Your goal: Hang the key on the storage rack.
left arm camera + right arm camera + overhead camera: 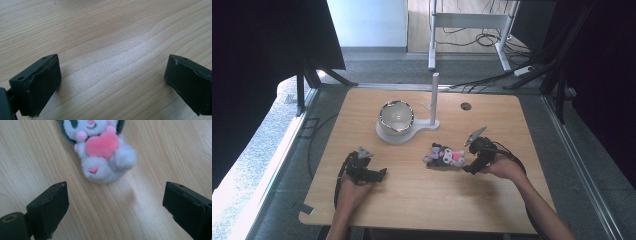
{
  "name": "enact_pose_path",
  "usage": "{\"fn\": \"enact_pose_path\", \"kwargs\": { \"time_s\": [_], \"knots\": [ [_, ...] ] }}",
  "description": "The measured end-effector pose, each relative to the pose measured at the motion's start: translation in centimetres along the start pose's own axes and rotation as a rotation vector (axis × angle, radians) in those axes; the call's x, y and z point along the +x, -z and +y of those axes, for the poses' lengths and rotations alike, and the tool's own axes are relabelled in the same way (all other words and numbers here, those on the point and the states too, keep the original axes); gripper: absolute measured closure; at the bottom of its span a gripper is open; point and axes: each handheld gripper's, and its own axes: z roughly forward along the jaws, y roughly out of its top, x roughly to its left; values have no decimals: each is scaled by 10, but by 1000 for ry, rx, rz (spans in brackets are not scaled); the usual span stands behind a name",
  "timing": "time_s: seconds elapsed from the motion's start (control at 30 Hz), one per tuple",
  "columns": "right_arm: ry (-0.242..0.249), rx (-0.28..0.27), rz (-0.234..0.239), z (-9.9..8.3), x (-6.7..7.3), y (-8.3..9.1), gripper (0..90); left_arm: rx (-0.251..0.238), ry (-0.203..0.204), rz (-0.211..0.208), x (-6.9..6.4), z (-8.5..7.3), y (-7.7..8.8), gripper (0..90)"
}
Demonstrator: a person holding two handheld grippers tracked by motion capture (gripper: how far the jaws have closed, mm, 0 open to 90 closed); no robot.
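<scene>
Pale wood grain runs under everything here — the table (422, 200) carries a small plush toy (443, 155) lying on its back near the right gripper (471, 159), with a white stand (398, 135) holding a shiny bowl (396, 116) and an upright post (434, 98) farther back. In the right gripper view the plush toy (102, 151) is seen just ahead of the jaws, its pink heart (102, 145) facing up; the jaws are spread wide and nothing is held between them. The left gripper (371, 174) is rested low over bare wood at the left, its jaws likewise wide apart and empty.

The step in hand is judged to be the approach for a pick. It would be done well if the right gripper were carried forward until the toy's body — not a foot or an ear — sat squarely between the jaws. The jaws should be lowered close to the wood before closing, so the soft body is caught across its thickest part. A gentle, centred squeeze is called for, since plush gives and can slip out sideways.
</scene>
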Motion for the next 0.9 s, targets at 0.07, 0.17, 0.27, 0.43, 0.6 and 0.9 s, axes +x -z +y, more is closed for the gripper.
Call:
{"fn": "enact_pose_path", "kwargs": {
  "time_s": [0.07, 0.17, 0.27, 0.43, 0.6, 0.9],
  "knots": [
    [29, 26, 5, 9, 1, -3, 84, 0, 0, 0, 0, 0, 0, 7],
    [42, 41, 10, 16, 2, -6, 92, 0, 0, 0, 0, 0, 0, 7],
    [73, 81, 23, 28, 3, -13, 113, 0, 0, 0, 0, 0, 0, 7],
    [111, 115, 30, 40, 3, -19, 134, 0, 0, 0, 0, 0, 0, 7],
    [156, 163, 37, 53, 5, -27, 142, 0, 0, 0, 0, 0, 0, 7],
    [223, 267, 77, 72, 8, -47, 265, 0, 0, 0, 0, 0, 0, 7]
  ]
}}
